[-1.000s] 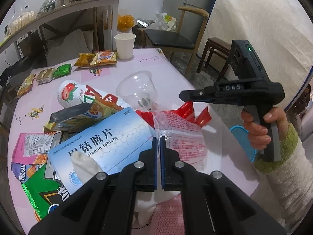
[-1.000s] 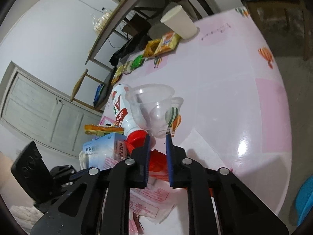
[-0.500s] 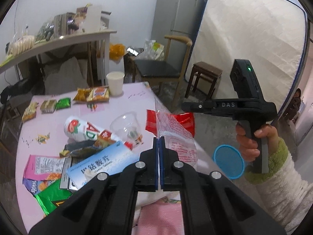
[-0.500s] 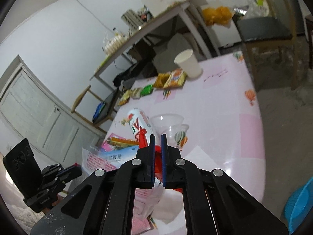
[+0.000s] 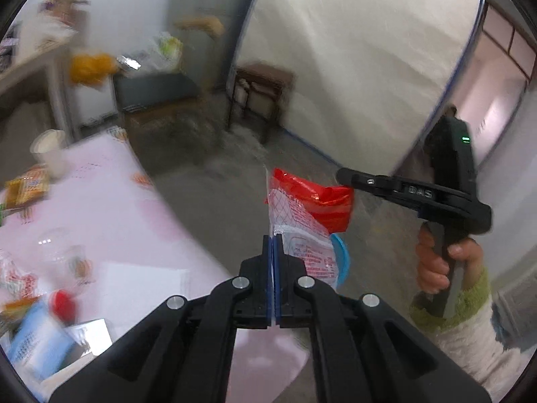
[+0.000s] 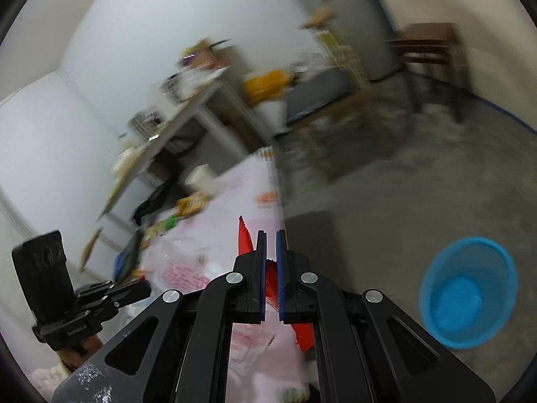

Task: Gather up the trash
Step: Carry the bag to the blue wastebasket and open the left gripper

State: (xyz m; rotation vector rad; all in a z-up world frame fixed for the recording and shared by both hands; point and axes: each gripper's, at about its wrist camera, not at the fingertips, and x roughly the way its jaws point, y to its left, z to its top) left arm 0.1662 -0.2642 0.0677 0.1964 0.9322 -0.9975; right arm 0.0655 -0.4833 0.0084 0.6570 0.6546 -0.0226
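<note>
A crumpled wrapper (image 5: 298, 211) of red and clear printed film hangs in the air past the edge of the pink table (image 5: 117, 208), stretched between both grippers. My left gripper (image 5: 273, 237) is shut on its clear lower end. My right gripper (image 5: 339, 175), held by a hand (image 5: 433, 262), pinches the red end. In the right wrist view my right gripper (image 6: 271, 233) is shut, with red film (image 6: 270, 278) between its pads. My left gripper (image 6: 147, 287) shows at the left of that view. A blue bin (image 6: 466, 288) stands empty on the floor at the right.
The table still holds a paper cup (image 5: 50, 147), snack packets (image 5: 27, 184), a clear plastic cup (image 5: 57, 252) and a blue box (image 5: 37, 346). A wooden stool (image 5: 261, 90), a chair (image 5: 157, 90) and a leaning mattress (image 5: 352, 67) stand beyond the bare concrete floor (image 5: 208, 184).
Both grippers lifted the wrapper off the pile and swung it right, past the table edge and over the floor. The right jaws narrowed onto the red end. The views are now motion-blurred.
</note>
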